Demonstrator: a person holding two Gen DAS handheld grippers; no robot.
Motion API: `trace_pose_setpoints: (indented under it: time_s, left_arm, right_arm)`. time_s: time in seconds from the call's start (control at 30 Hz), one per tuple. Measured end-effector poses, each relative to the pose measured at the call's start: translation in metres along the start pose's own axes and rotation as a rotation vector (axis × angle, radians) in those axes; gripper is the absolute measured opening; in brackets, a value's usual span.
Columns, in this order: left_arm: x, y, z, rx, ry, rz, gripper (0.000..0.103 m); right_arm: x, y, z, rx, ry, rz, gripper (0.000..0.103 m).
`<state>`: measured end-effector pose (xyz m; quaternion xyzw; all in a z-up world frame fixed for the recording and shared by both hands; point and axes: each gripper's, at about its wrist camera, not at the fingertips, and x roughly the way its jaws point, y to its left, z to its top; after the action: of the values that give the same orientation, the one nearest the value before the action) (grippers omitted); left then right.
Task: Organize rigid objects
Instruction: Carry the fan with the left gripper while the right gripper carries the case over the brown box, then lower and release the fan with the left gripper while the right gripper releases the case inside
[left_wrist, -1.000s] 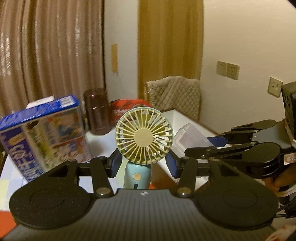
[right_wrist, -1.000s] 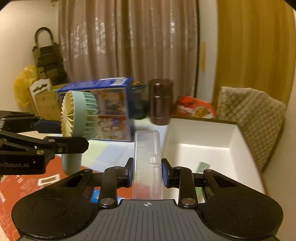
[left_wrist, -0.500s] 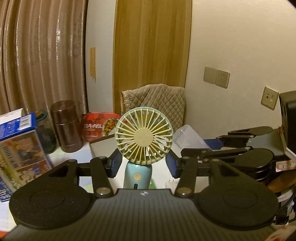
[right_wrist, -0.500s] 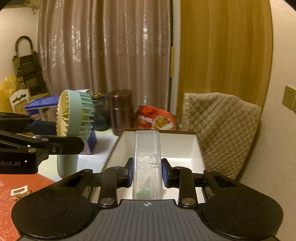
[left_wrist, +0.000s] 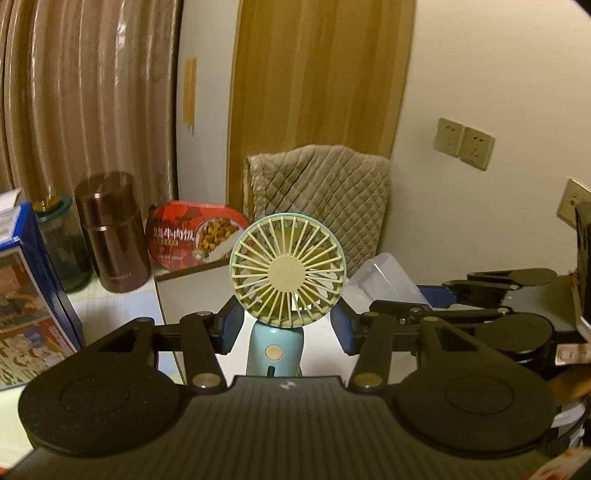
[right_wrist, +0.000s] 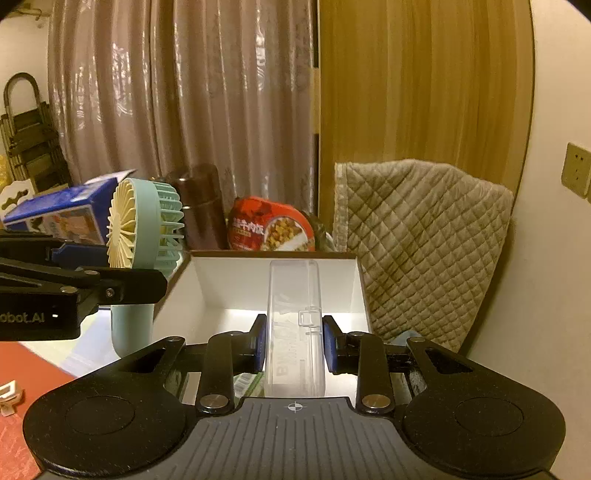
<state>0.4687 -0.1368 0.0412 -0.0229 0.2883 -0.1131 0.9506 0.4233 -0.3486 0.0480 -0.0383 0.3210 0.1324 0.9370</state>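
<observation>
Pale-green plastic, the handheld fan (left_wrist: 287, 275) stands upright between the blue pads of the left gripper (left_wrist: 287, 330), which clamps its handle just below the round head. Its long axis runs vertically, handle down, and the cream grille faces back toward the left wrist camera.

The right gripper (right_wrist: 293, 341) is closed on a clear plastic case (right_wrist: 295, 325), pinched at its two long sides. The case's long axis runs straight ahead along the fingers, and its far end reaches out past the fingertips over the open white box (right_wrist: 229, 284) that lies directly ahead and below.

From the right wrist camera the fan appears to the left of that gripper, near the box's left wall. Beyond both grippers stand a brown flask (left_wrist: 112, 230), a red food tub (left_wrist: 192, 232) and a blue carton (left_wrist: 26, 295).
</observation>
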Motion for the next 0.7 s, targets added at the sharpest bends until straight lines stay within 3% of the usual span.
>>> trace_pose_setpoints:
  time_s: [0.7]
  left_arm:
    - [0.106,0.028,-0.008,-0.06,0.204,0.093,0.047]
  right_arm:
    - [0.086,-0.026,-0.008,0.032,0.13,0.021,0.027]
